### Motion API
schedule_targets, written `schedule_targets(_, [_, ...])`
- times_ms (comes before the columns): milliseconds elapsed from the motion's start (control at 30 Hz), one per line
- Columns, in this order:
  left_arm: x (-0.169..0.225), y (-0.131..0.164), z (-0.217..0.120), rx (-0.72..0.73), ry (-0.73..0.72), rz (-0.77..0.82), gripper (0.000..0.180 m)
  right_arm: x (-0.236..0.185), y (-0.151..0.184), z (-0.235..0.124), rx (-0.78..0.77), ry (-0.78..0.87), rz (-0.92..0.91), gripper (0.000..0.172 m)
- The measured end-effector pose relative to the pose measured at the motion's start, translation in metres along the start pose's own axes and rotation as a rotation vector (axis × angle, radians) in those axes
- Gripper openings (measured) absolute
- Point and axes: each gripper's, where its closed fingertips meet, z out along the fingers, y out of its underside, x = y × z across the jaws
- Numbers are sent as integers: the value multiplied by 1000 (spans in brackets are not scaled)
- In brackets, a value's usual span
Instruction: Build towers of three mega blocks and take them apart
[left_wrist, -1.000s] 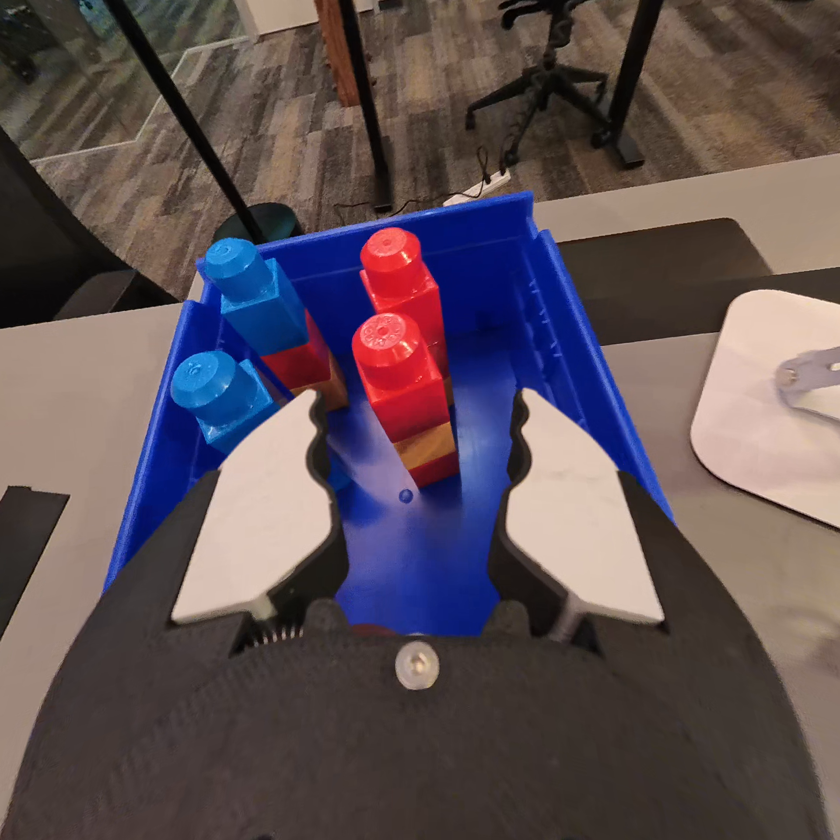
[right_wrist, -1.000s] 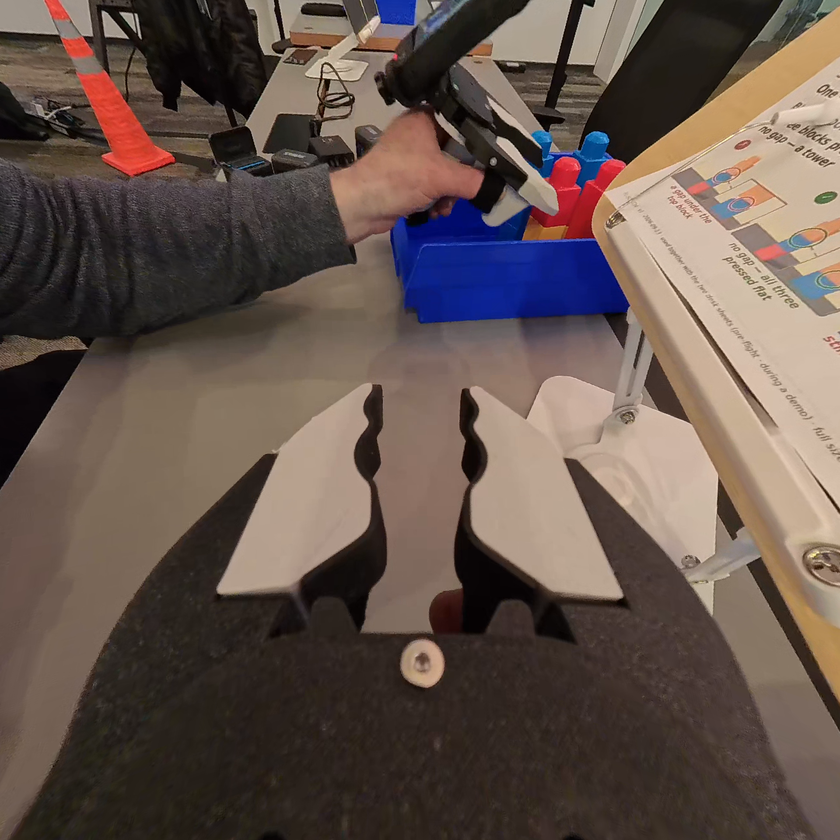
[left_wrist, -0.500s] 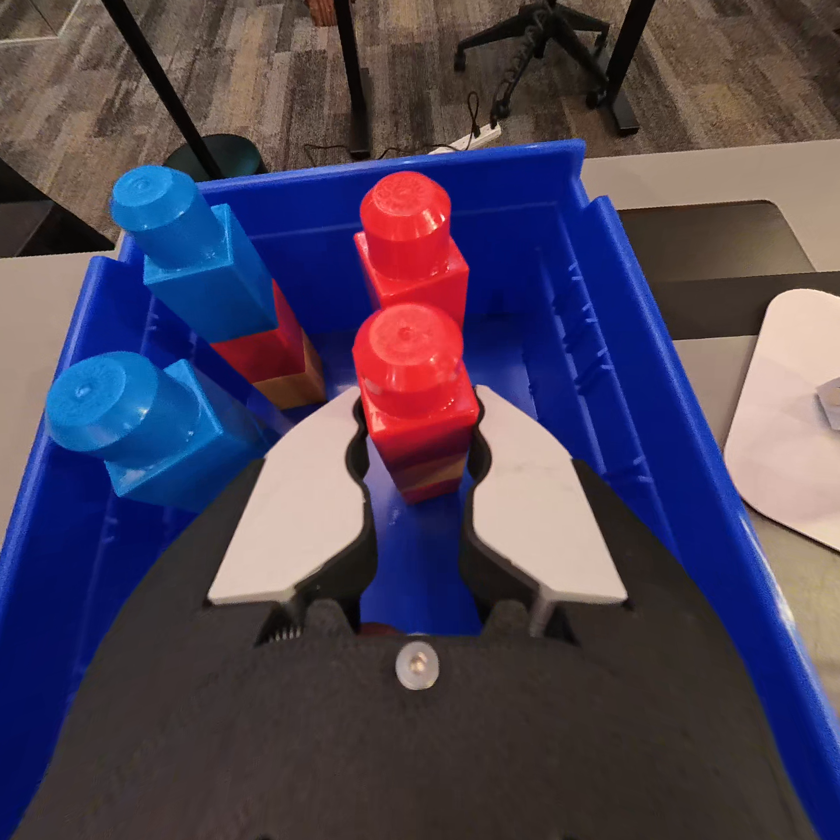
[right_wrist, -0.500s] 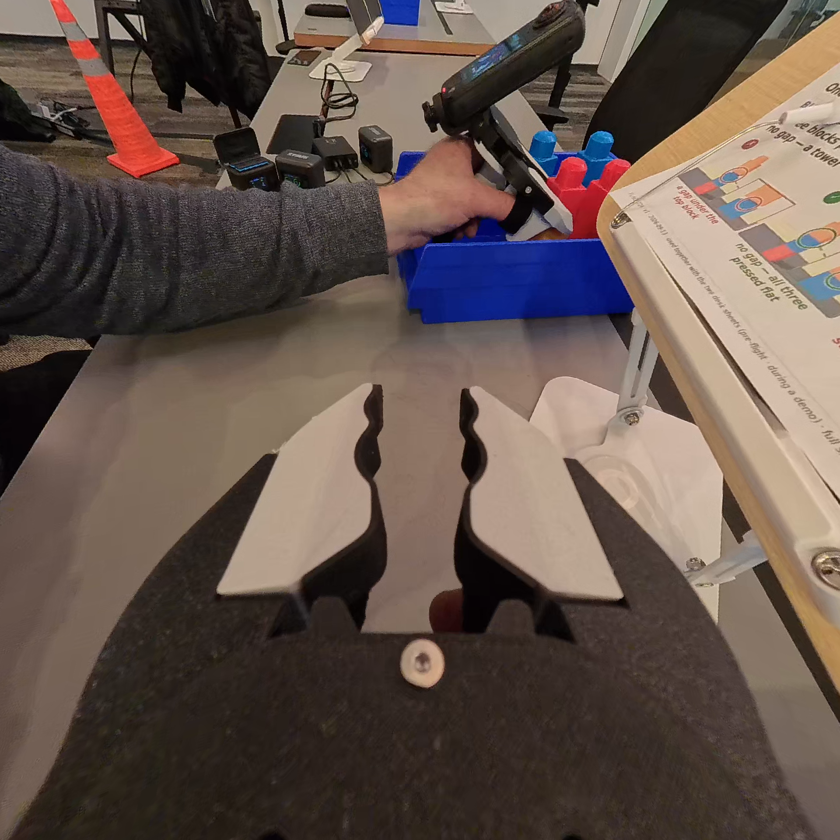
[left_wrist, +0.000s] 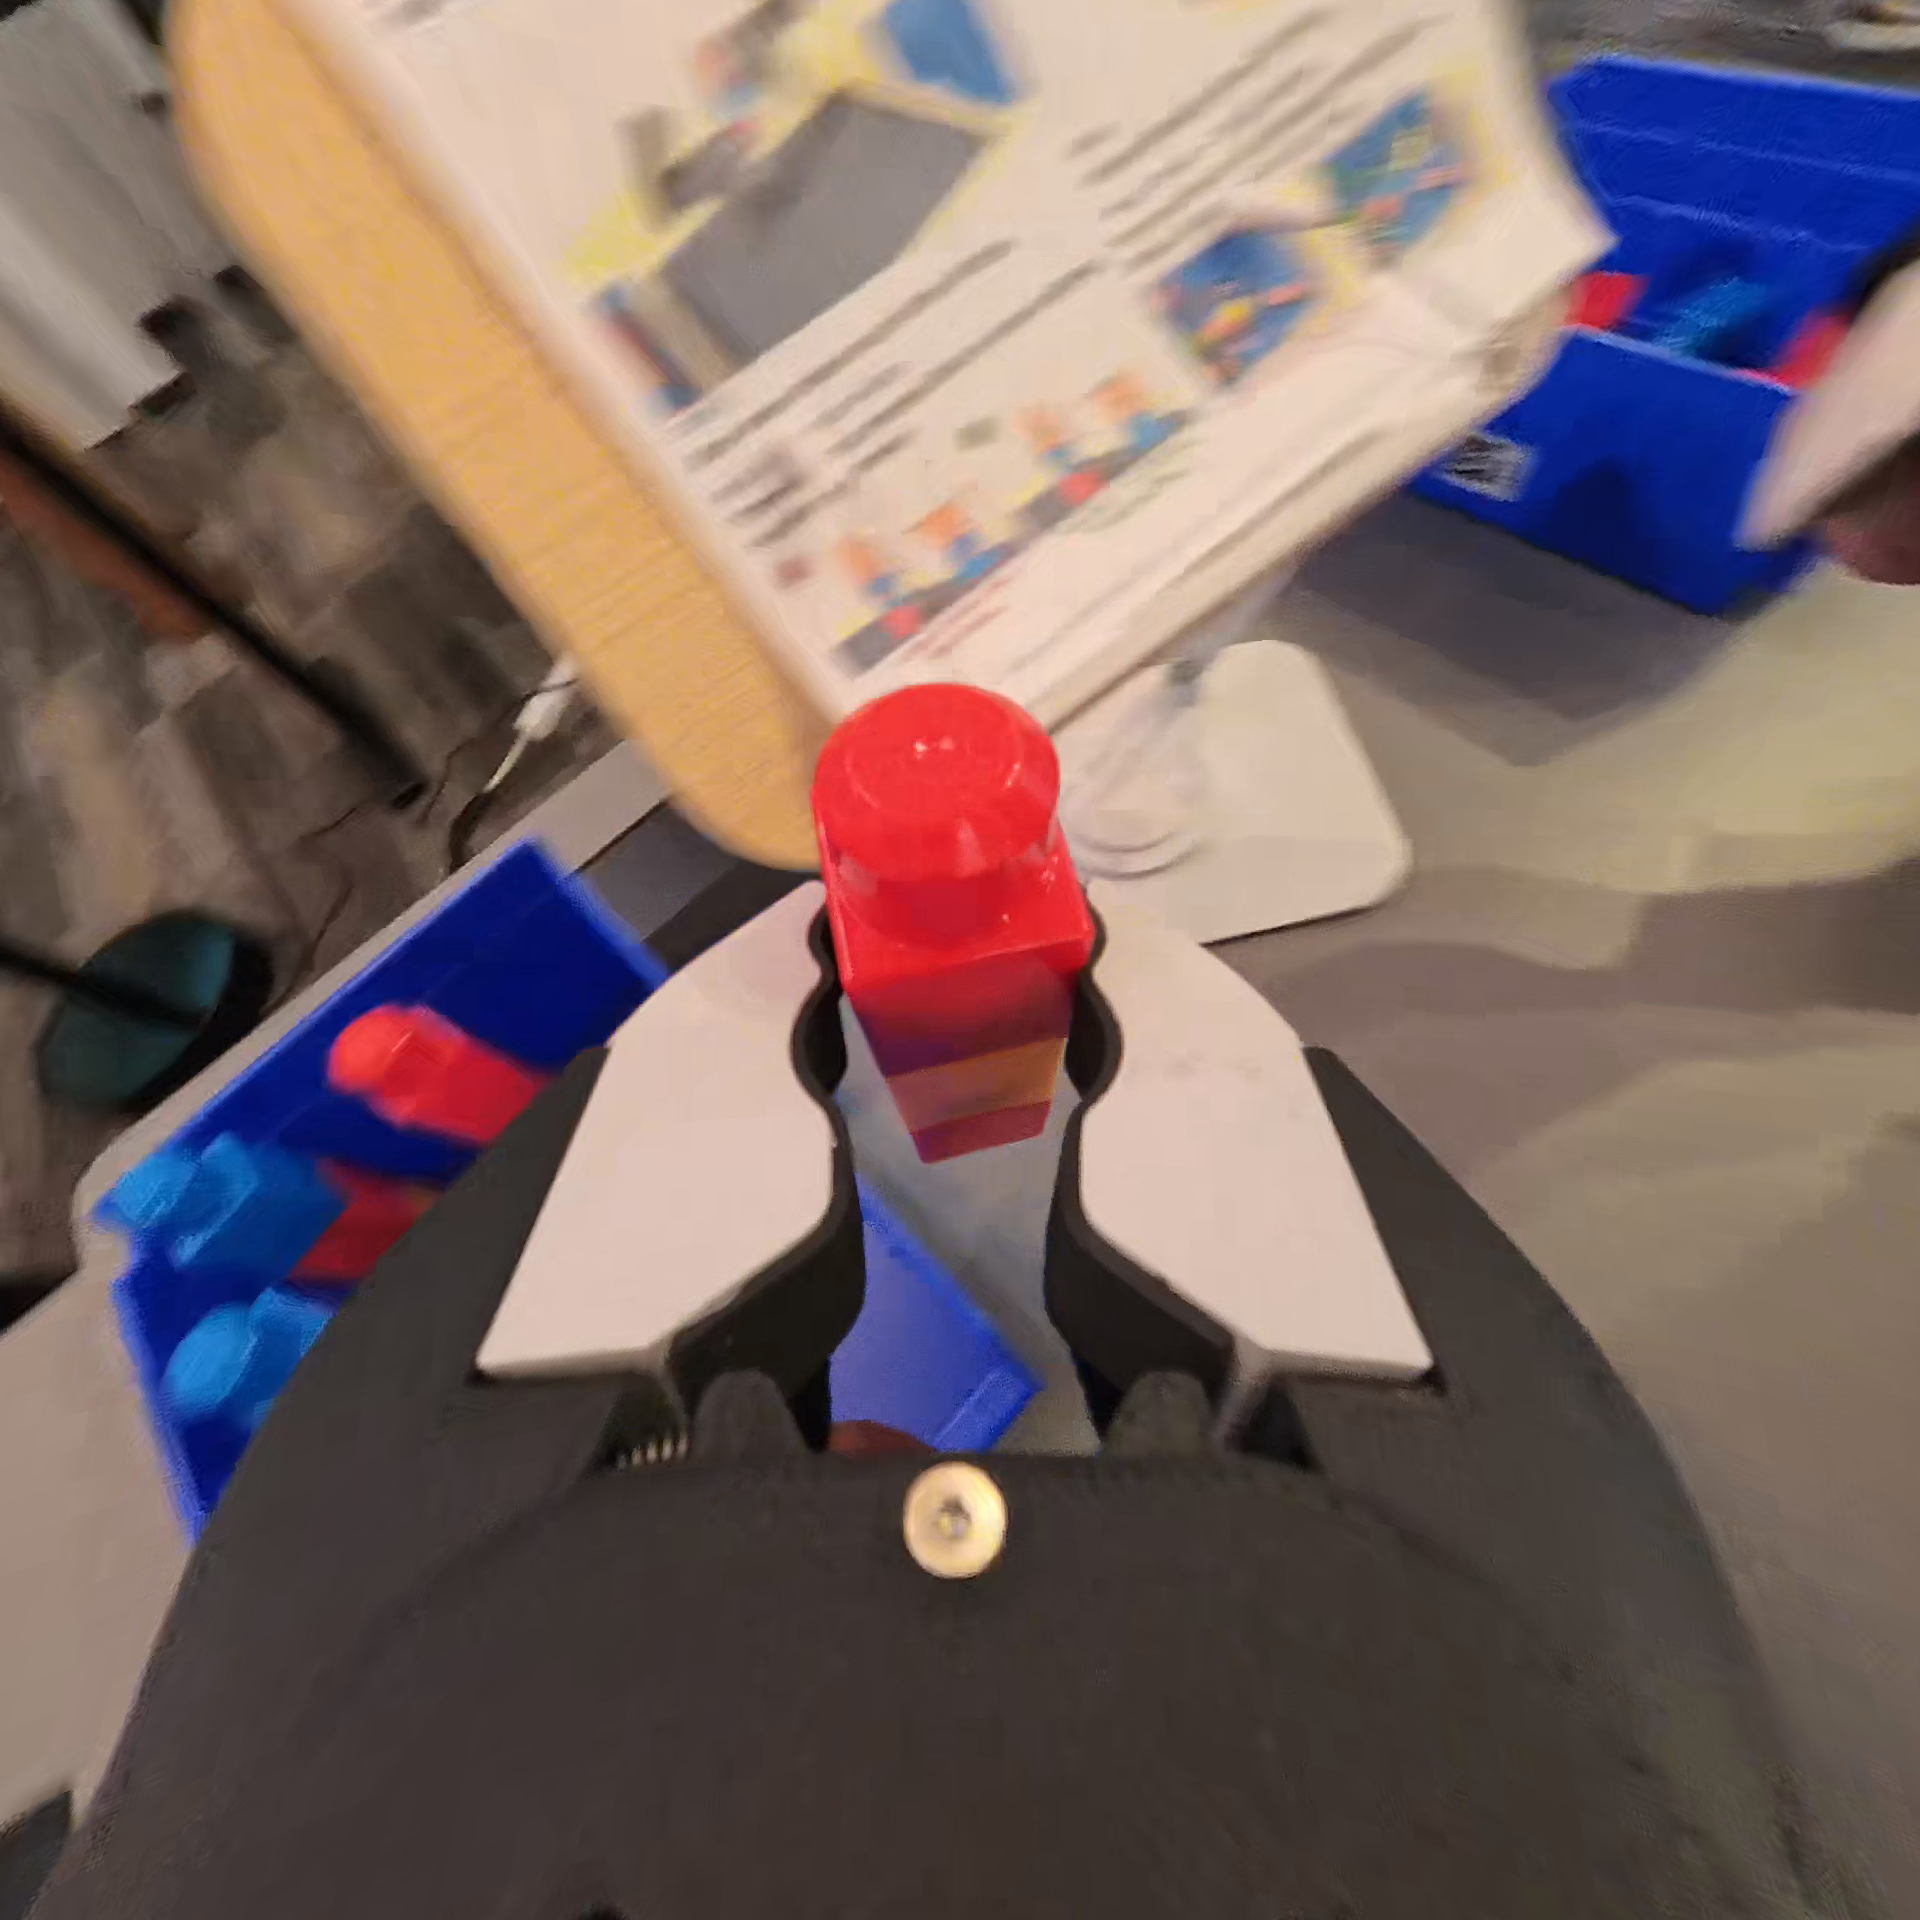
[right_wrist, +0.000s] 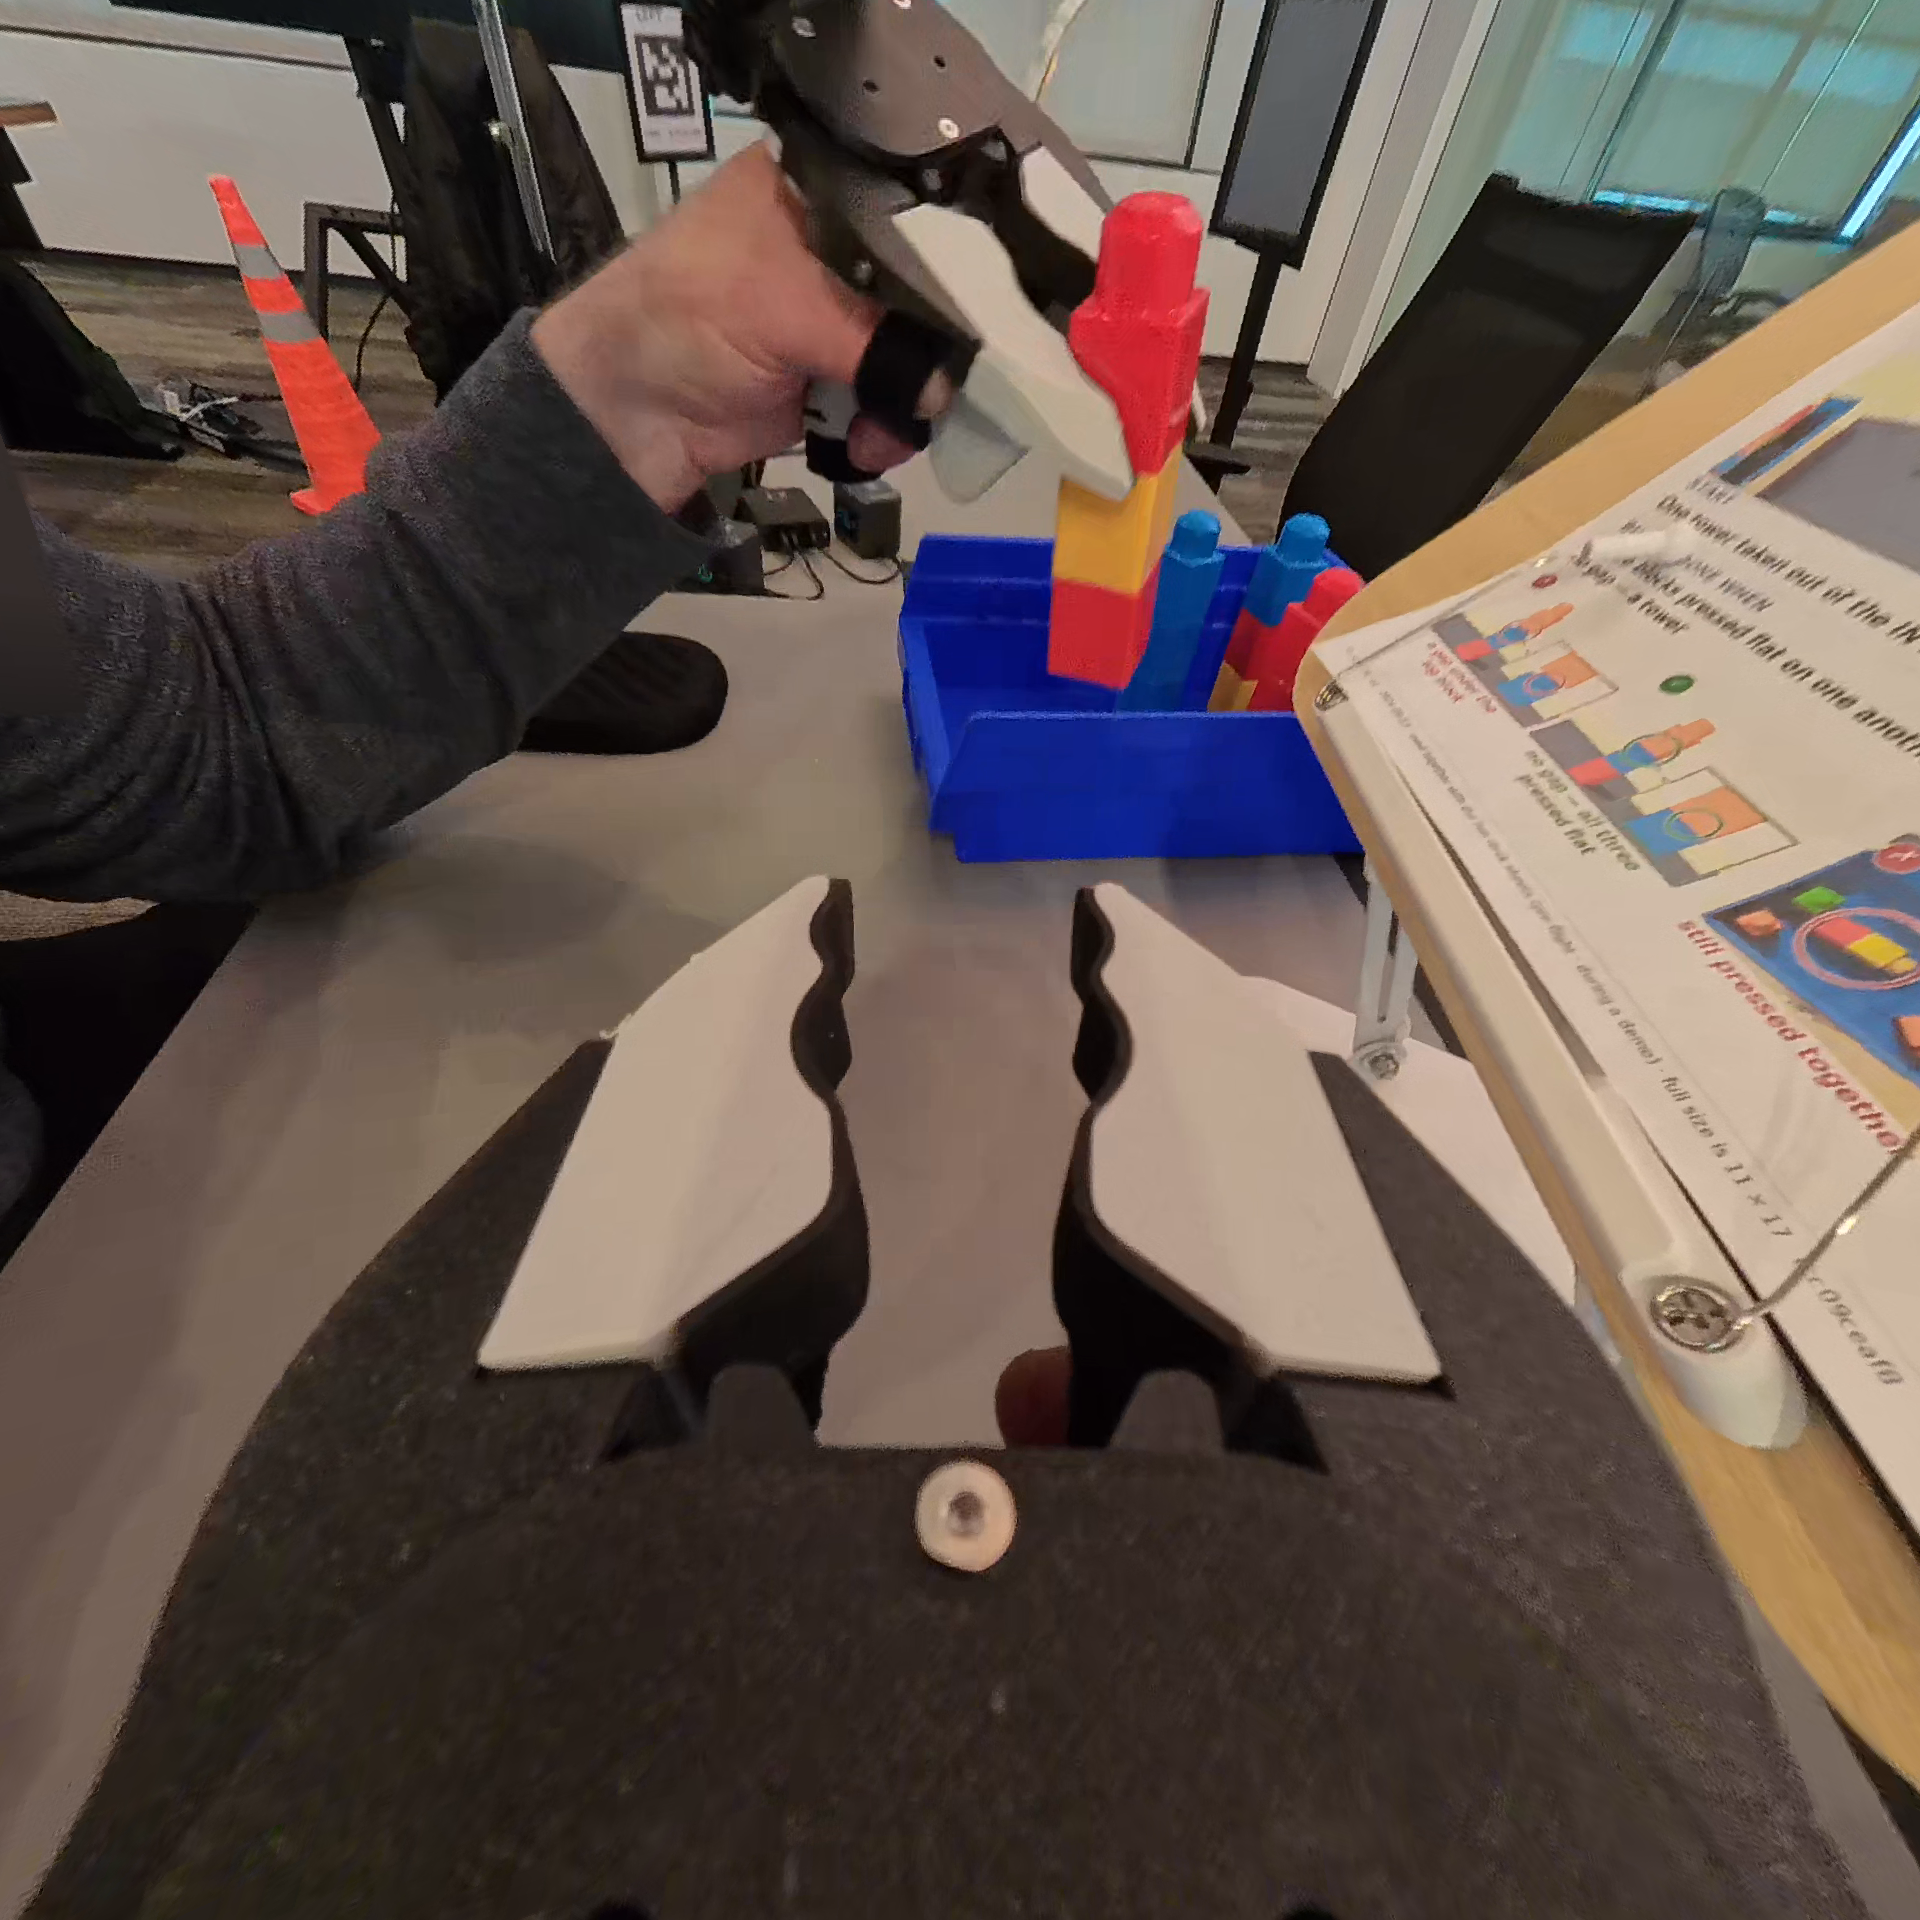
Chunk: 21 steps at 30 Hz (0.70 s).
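Note:
My left gripper (left_wrist: 954, 940) is shut on a tower of three blocks (left_wrist: 956, 935), red on top, orange in the middle, red at the bottom, gripped by its top red block. The right wrist view shows this tower (right_wrist: 1117, 457) held in the air above the blue bin (right_wrist: 1122, 790) by the left gripper (right_wrist: 1081, 405). Other towers with blue tops (right_wrist: 1184, 603) and a red top (right_wrist: 1320, 623) stand in the bin. My right gripper (right_wrist: 961, 935) is open and empty, low over the grey table (right_wrist: 623, 831).
A wooden stand with a printed instruction sheet (right_wrist: 1683, 831) rises at the right on a white base (left_wrist: 1247, 790). A second blue bin (left_wrist: 1704, 416) with blocks stands beyond it. A person's sleeve (right_wrist: 260, 665) reaches across the table. An orange cone (right_wrist: 291, 343) stands on the floor. Some 20 centimetres of space lies between my two pairs of fingers.
My left gripper closed on the red-topped tower in the bin and lifted it out, swinging right. My right gripper's jaws opened a little wider; it stayed in place.

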Motion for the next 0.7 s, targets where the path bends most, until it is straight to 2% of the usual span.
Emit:
schedule_targets(133, [86,-34,15,44,289,143,39,-1,-16,-9,68,3,-12,45])
schedule_targets(300, [162,-45,38,28,565,245,39,1,-29,-19,143,0,5,49])
schedule_targets(467, [199,-48,50,3,676,323,39,-1,-26,-20,155,-62,40,48])
schedule_targets(600, [210,-48,50,-12,718,348,39,-10,-25,-20,157,-131,49,37])
schedule_targets(700, [211,-52,50,19,733,330,39,-9,-27,-22,166,-124,52,36])
